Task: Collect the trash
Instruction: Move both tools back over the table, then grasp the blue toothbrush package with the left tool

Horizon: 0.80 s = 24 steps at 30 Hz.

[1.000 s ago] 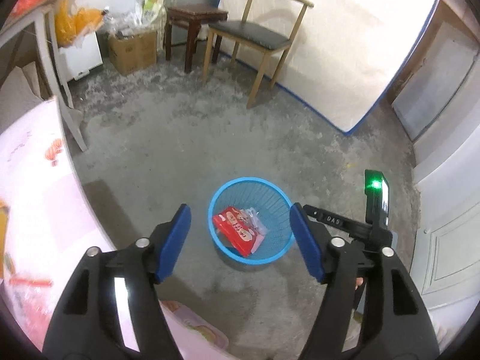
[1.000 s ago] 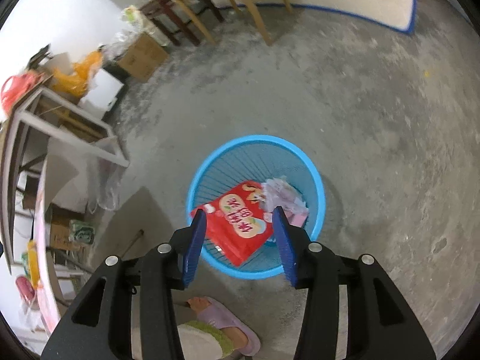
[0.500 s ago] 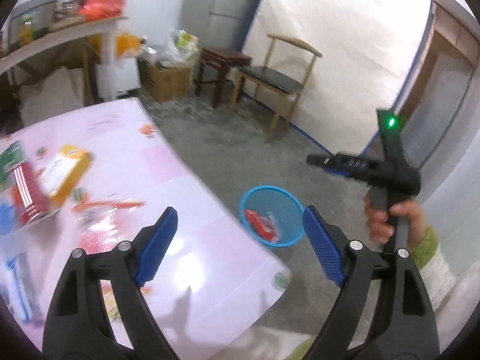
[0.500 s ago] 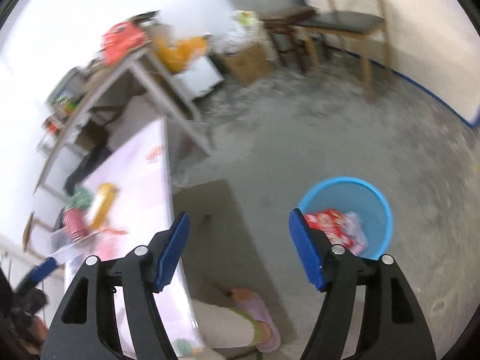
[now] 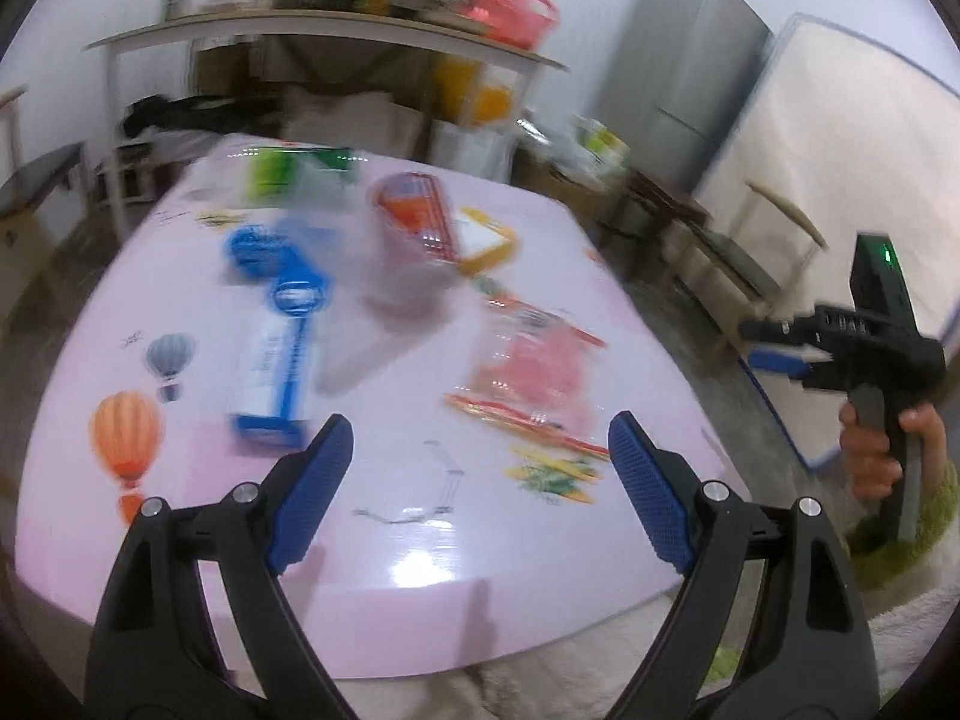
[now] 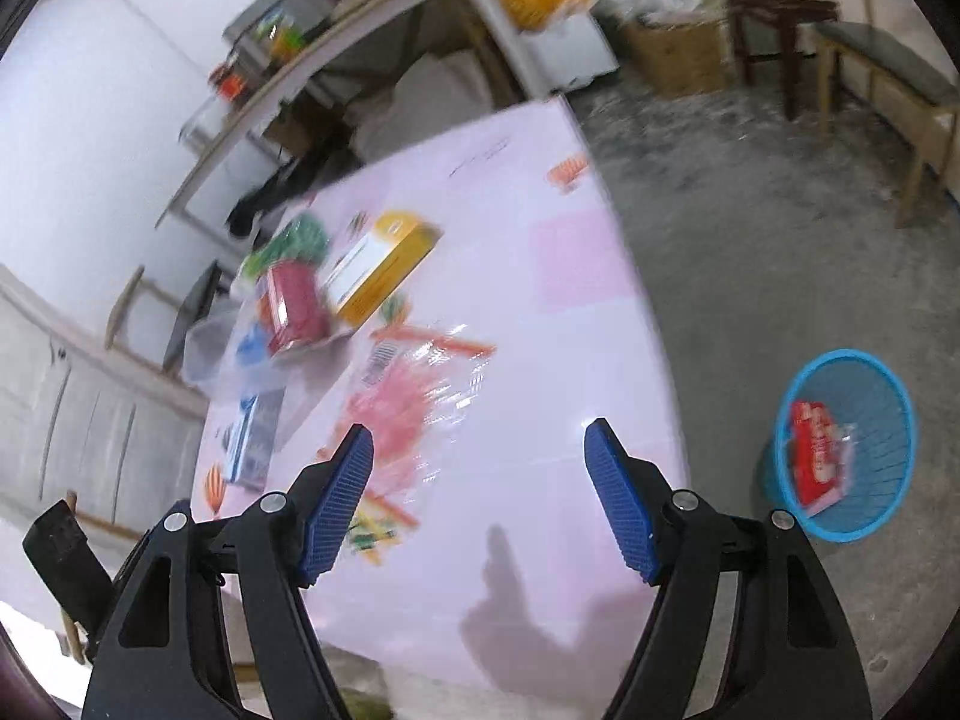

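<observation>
My left gripper (image 5: 480,480) is open and empty above the near edge of a pink table (image 5: 420,540). My right gripper (image 6: 480,480) is open and empty over the same table (image 6: 540,300); it also shows from the side in the left wrist view (image 5: 780,354). A clear pink plastic wrapper (image 5: 534,366) lies on the table ahead of both grippers (image 6: 408,402). Farther back lie a blue and white pack (image 5: 276,354), a red pack (image 5: 414,222) and a yellow box (image 6: 378,264). A blue trash basket (image 6: 840,450) stands on the floor at the right, with a red wrapper (image 6: 813,456) inside.
A shelf table (image 5: 324,30) with appliances and a red bag stands behind. A fridge (image 5: 684,54), a wooden chair (image 6: 888,72), a stool (image 6: 774,6) and a cardboard box (image 6: 678,48) stand around the concrete floor (image 6: 780,240). The views are blurred by motion.
Both grippers have swung up from over the blue basket on the floor to face the pink table. The right gripper's jaws have opened wider. Both stay empty.
</observation>
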Each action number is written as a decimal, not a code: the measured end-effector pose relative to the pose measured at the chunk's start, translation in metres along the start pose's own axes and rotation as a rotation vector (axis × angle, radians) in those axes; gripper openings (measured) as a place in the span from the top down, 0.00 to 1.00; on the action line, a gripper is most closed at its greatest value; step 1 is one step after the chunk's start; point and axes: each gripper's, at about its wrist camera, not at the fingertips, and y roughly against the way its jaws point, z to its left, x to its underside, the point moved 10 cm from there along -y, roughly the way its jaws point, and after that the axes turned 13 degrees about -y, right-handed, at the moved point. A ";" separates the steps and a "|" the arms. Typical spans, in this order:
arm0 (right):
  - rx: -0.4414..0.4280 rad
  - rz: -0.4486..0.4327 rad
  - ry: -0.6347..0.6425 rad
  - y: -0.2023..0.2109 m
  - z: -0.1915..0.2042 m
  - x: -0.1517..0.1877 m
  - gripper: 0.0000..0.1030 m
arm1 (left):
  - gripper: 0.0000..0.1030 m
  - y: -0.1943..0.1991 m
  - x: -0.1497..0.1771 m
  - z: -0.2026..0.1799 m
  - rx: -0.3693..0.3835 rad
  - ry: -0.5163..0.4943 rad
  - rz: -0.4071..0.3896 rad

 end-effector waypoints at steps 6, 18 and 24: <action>0.016 0.109 0.021 -0.043 0.032 0.020 0.31 | 0.20 0.008 -0.011 0.068 -0.088 0.118 -0.071; 0.062 0.142 0.005 -0.075 0.042 0.012 0.31 | 0.34 -0.099 -0.061 0.238 0.108 0.590 0.023; 0.081 0.141 -0.014 -0.081 0.037 0.004 0.31 | 0.45 -0.159 -0.065 0.247 0.072 0.534 0.150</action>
